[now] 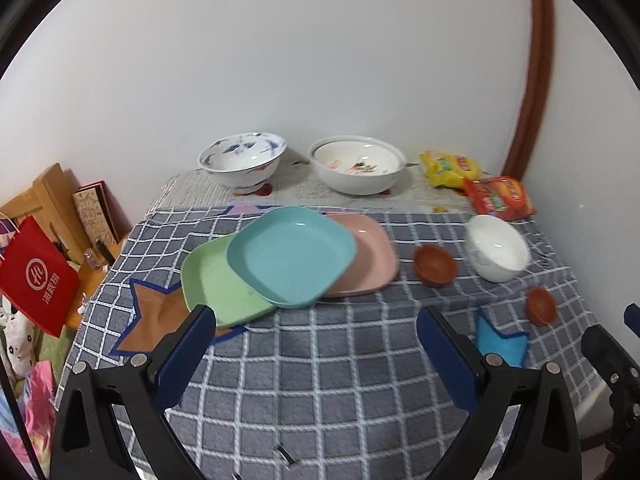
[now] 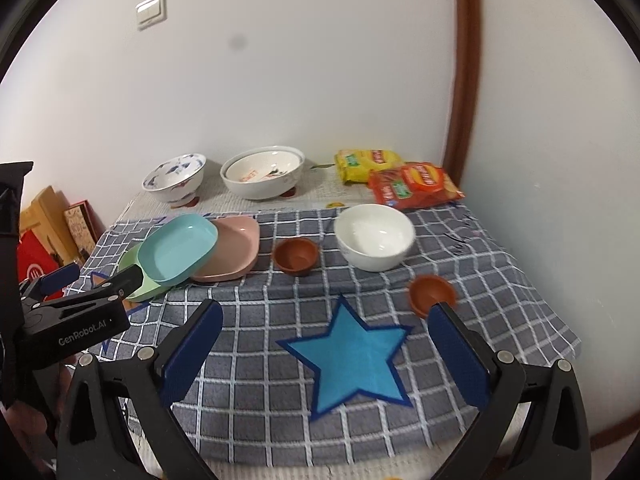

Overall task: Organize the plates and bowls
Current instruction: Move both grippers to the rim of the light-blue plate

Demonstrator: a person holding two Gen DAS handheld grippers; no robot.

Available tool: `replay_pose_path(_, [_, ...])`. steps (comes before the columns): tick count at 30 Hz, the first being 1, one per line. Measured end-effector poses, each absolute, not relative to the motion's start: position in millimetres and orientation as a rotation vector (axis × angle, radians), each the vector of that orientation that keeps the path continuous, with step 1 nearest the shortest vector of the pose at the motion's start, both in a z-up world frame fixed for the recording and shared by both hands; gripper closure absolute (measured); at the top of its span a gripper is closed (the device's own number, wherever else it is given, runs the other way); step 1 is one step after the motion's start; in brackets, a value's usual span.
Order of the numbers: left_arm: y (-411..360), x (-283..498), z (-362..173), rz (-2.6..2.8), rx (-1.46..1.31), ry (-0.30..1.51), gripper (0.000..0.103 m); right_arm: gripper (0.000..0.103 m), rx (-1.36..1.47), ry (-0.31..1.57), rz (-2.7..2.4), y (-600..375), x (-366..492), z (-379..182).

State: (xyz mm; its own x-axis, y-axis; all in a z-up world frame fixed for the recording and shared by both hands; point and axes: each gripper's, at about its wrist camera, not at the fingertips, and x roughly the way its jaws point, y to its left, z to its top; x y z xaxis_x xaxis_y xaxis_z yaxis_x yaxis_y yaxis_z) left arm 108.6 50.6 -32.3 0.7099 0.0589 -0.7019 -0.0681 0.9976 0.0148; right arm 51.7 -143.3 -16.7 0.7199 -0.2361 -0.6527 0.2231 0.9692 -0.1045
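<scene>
Inspecting the checked grey cloth-covered surface [image 1: 320, 380] finds both grippers hovering with jaws spread wide and holding nothing: the left gripper [image 1: 316, 344] faces the plates, the right gripper [image 2: 326, 344] hangs over the blue felt star patch [image 2: 352, 360]. Three shallow square plastic plates lie in a loose, overlapping heap; the teal plate [image 1: 292, 256] rests tilted across the green plate [image 1: 216, 284] and the pink plate [image 1: 368, 252], so lifting or nudging either lower plate would likely slide the teal one off. The plain white ceramic bowl [image 2: 374, 236] sits just beside one small brown bowl [image 2: 296, 256]; a second small brown bowl [image 2: 430, 294] lies near the right gripper's outer finger, where a careless advance could knock it toward the cloth's edge. The blue-patterned ceramic bowl [image 1: 242, 164] and the large white ceramic bowl with printed interior [image 1: 358, 170] stand at the back, near the wall, each apparently perched on a small brown stand, hence tippable. Smooth glazed rims may slip from the pads. Dragging anything could bunch the loose cloth. The yellow snack packet [image 1: 448, 168] and red snack packet [image 1: 500, 196] crowd the far corner.
</scene>
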Motion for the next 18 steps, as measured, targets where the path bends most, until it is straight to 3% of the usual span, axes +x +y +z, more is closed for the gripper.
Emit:
replay_pose_path(6, [79.6,147.9,-55.7,0.127,-0.028,0.824,0.004,0.005,-0.023,0.767,-0.183,-137.8,105.2,-38.5])
replay_pose_path(18, [128.3,209.3,-102.9,0.204,-0.105,0.906,0.018,0.019,-0.045,0.826,-0.004,-109.4,217.8,-84.0])
